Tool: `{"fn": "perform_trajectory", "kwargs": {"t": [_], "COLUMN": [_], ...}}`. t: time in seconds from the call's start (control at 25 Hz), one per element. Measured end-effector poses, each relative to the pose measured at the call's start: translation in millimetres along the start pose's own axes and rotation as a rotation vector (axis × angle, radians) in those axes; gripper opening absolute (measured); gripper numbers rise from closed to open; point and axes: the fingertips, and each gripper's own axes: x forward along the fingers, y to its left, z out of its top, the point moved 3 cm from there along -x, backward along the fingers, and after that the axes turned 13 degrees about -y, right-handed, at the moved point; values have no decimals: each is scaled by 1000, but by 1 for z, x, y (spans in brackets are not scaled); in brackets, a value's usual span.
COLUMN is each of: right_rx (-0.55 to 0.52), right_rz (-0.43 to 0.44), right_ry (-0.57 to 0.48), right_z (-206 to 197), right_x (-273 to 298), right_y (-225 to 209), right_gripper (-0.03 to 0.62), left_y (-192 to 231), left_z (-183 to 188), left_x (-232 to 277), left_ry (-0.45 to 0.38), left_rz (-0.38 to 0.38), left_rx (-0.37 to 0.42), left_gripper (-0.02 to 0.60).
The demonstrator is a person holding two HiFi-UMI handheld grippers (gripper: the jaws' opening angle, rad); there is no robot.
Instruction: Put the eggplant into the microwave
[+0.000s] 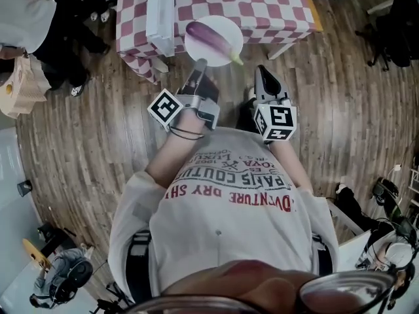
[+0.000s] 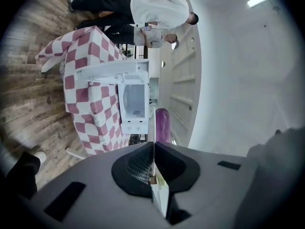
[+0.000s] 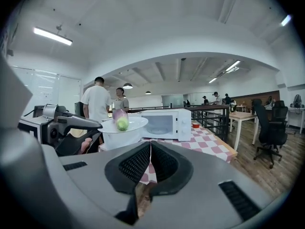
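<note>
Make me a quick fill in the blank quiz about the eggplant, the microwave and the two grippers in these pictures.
1. The eggplant lies on a white ____.
2. The left gripper grips it by its ____.
3. The microwave stands on a pink-and-white ____ tablecloth.
4. The right gripper holds nothing, and its jaws are ____.
Missing words: plate; rim; checkered; shut.

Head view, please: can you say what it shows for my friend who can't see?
Seen from above, the left gripper holds a white plate by its rim, with a purple eggplant on it, at the edge of a red-and-white checkered table. The right gripper, jaws shut, is empty beside it.
</note>
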Motion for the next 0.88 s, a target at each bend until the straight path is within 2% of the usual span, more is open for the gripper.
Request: {"fn": "perform_trajectory", "kwargs": {"t": [0.2,0.56,0.72,0.88], "right_rx": [5,4,20,61], "right_rz": [128,319,372,451], "right_ry": [-26,-20,12,-10], "right_z": [2,16,6,7], "right_x": [69,181,223,254], "right_y": [-35,-116,-156,-177], "right_gripper": [28,28,28,28], "left_y": [-5,10,28,47], "left_z": [-2,-25,-32,-31], "left_x": [58,161,200,223], "left_ry": [-100,-234,-301,-366], "left_rz": [-34,-18,18,79], "left_rx": [30,39,40,55], "left_gripper": [31,31,31,32]}}
